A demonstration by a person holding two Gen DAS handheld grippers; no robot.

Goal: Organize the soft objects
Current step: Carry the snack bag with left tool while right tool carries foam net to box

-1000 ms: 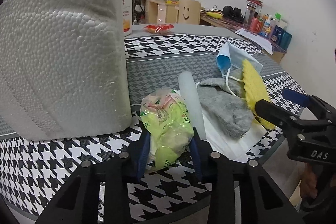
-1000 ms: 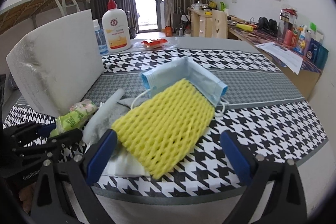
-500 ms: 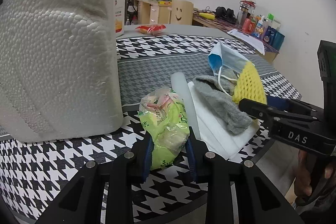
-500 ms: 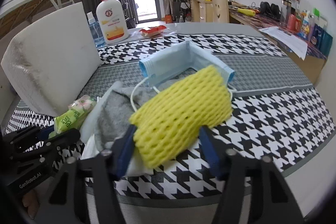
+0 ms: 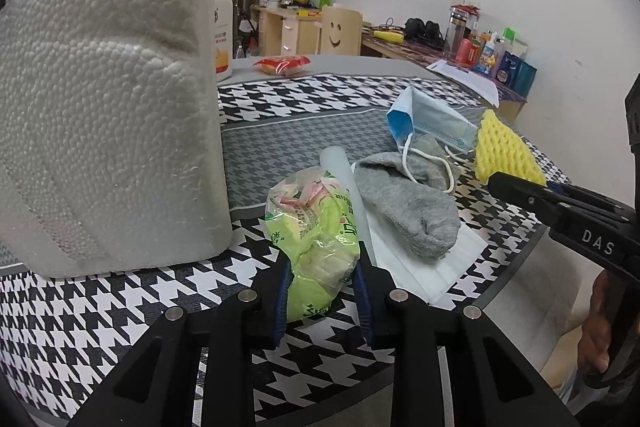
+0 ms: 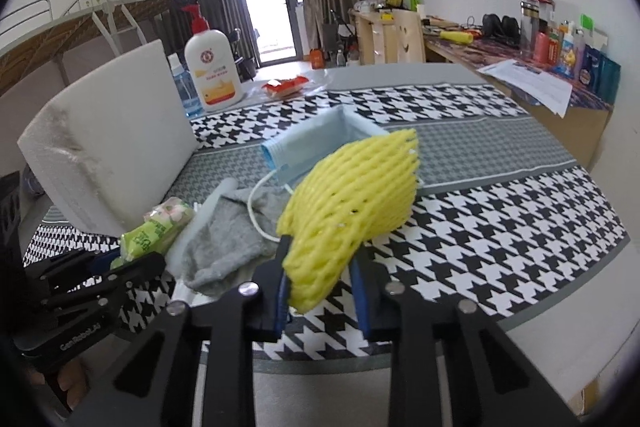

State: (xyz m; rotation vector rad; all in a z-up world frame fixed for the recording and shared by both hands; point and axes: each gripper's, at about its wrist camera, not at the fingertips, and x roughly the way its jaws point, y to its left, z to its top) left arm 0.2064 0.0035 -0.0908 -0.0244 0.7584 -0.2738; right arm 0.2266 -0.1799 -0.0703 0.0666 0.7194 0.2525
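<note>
**Both claws clamped on soft things**

At far left stands the foam block (image 5: 108,99) on the houndstooth table (image 5: 100,291). Next to it, my left claw (image 5: 322,297) pinches the green tissue pack (image 5: 318,235). The grey sock (image 5: 408,203) lies alongside on the white mask (image 5: 440,267). Rightmost, my right claw (image 6: 320,297) squeezes the yellow foam net (image 6: 352,203), its far end raised in front of the blue mask (image 6: 316,143).

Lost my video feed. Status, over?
Left claw shut on green tissue pack. Right claw shut on yellow foam net. Gray sock, blue face mask between them.
</note>
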